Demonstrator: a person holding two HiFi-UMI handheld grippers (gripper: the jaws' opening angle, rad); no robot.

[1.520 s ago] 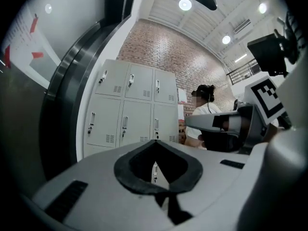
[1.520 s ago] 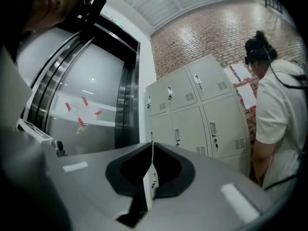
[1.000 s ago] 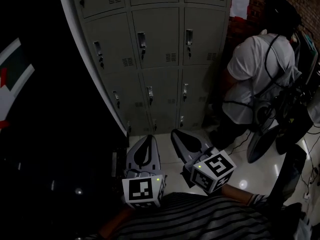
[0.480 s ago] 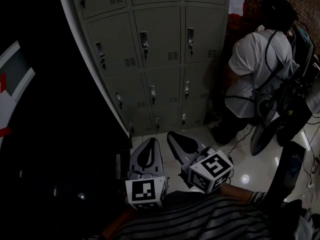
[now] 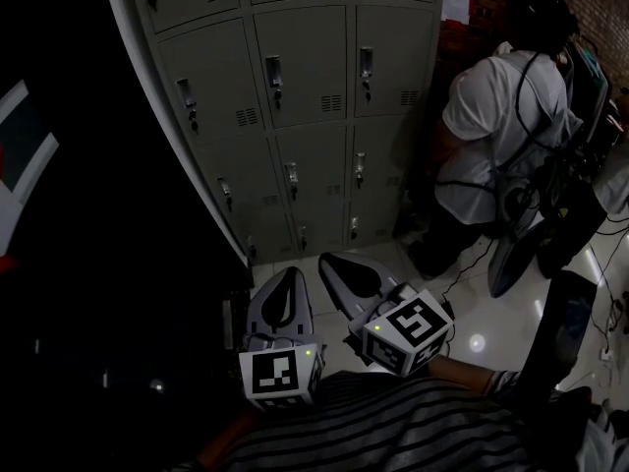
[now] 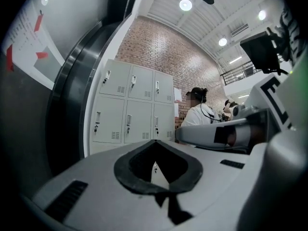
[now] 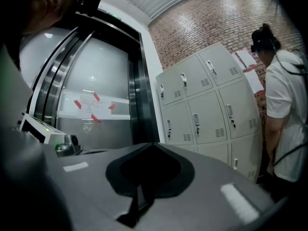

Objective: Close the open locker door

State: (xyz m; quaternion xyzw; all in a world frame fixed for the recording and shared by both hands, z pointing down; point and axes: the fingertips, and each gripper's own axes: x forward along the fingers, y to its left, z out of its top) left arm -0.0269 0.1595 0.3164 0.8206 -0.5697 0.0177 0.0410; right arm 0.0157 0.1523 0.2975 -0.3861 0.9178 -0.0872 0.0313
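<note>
- Holds the left tongs (image 5: 292, 273) low above the floor (image 5: 462, 315), tips pinched together on nothing.
- Holds the right tongs (image 5: 330, 262) just beside them, likewise pressed together and empty.
- Faces the lockers (image 5: 295, 96) ahead, all in view shut flush.
- Shows a person (image 5: 491, 126) in a white shirt at their right end.

Grey steel locker bank (image 5: 295, 116), 3 columns wide, upright against a brick wall (image 7: 211, 18); every visible door (image 5: 300, 67) sits flush and shut, with latch and vent.
</note>
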